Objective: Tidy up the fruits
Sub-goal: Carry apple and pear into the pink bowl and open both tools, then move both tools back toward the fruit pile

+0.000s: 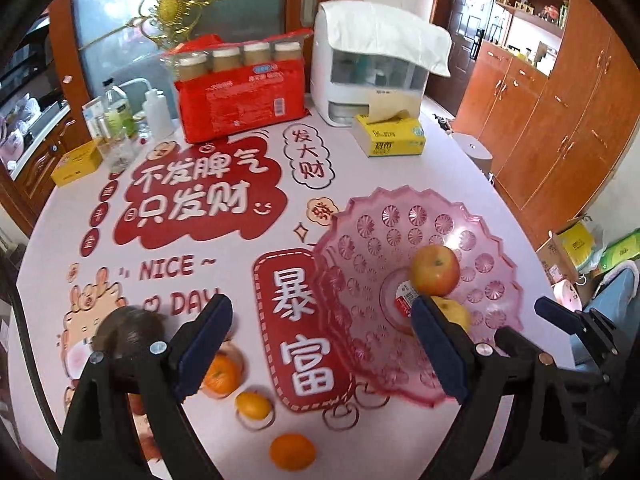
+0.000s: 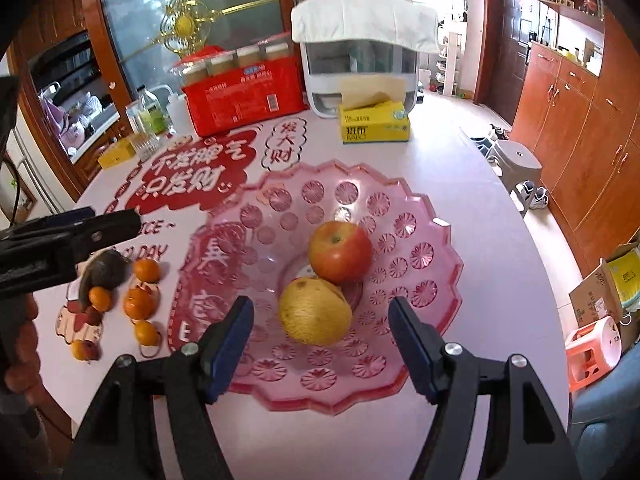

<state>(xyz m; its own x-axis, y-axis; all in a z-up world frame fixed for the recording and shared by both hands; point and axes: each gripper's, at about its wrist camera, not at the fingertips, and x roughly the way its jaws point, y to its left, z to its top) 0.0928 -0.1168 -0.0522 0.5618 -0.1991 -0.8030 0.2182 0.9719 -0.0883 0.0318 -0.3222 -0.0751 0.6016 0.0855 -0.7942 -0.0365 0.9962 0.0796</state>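
Note:
A pink plastic fruit bowl [image 2: 408, 224] stands on the table and holds a red apple [image 2: 340, 252] and a yellow pear [image 2: 315, 312]. My right gripper [image 2: 320, 344] is open and empty, just short of the pear. In the left wrist view the bowl [image 1: 400, 232] holds the apple [image 1: 435, 270] and the pear [image 1: 456, 312]. My left gripper [image 1: 320, 348] is open and empty above the table. Several oranges [image 1: 292, 451] and a dark avocado [image 1: 132, 330] lie left of the bowl; they also show in the right wrist view [image 2: 139, 304].
At the table's back stand a red package [image 1: 240, 96], a white dispenser [image 1: 372, 64], a yellow tissue box [image 1: 390, 136], bottles [image 1: 118, 114] and a small yellow box [image 1: 76, 164]. Wooden cabinets [image 2: 580, 120] and a grey stool [image 2: 516, 164] are to the right.

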